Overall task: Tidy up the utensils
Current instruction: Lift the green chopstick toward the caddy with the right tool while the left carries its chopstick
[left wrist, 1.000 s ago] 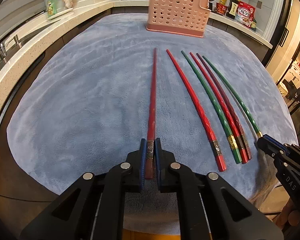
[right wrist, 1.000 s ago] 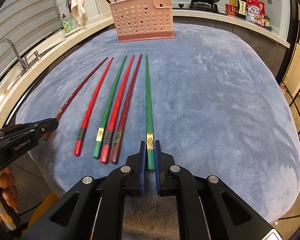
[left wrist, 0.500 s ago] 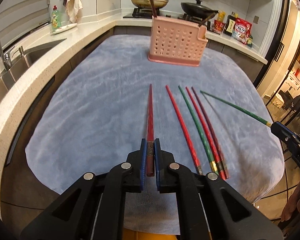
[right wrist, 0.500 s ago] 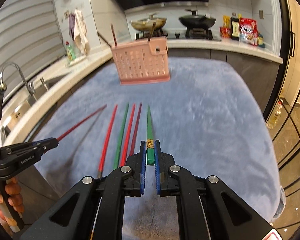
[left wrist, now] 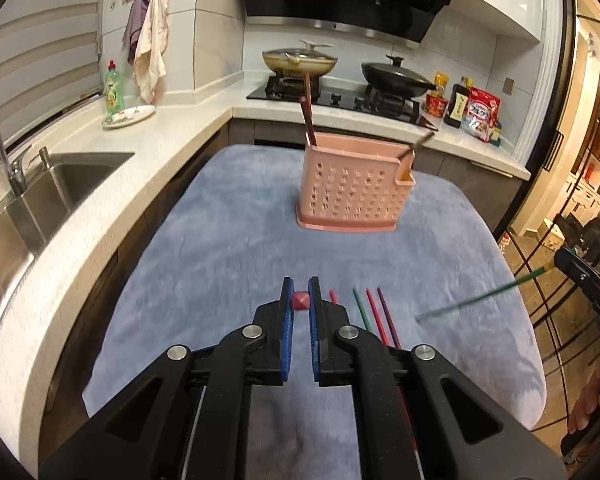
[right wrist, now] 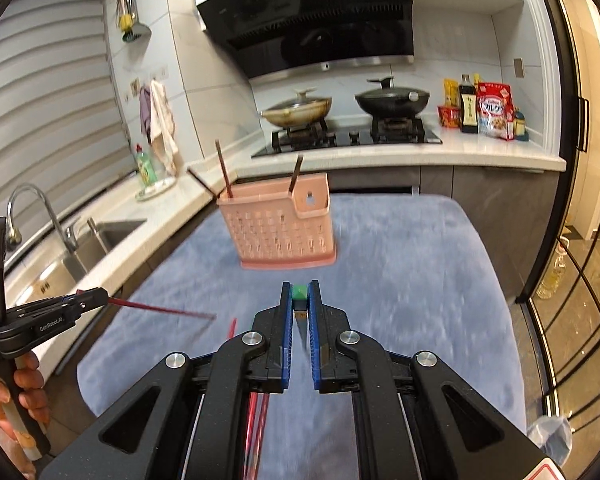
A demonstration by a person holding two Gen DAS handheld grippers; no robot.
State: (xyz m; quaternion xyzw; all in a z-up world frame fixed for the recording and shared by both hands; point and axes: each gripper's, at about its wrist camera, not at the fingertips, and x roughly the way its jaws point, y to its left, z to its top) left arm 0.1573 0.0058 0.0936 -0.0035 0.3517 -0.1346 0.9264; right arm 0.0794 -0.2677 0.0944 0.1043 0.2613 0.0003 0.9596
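Room: kitchen; sink at left, stove behind, bench under a blue-grey cloth.
Left gripper: clenched on a red chopstick, lifted off the cloth.
Middle: four chopsticks lying on the cloth; pink holder beyond, sticks already in it.
Right gripper: clenched on a green chopstick, also raised.
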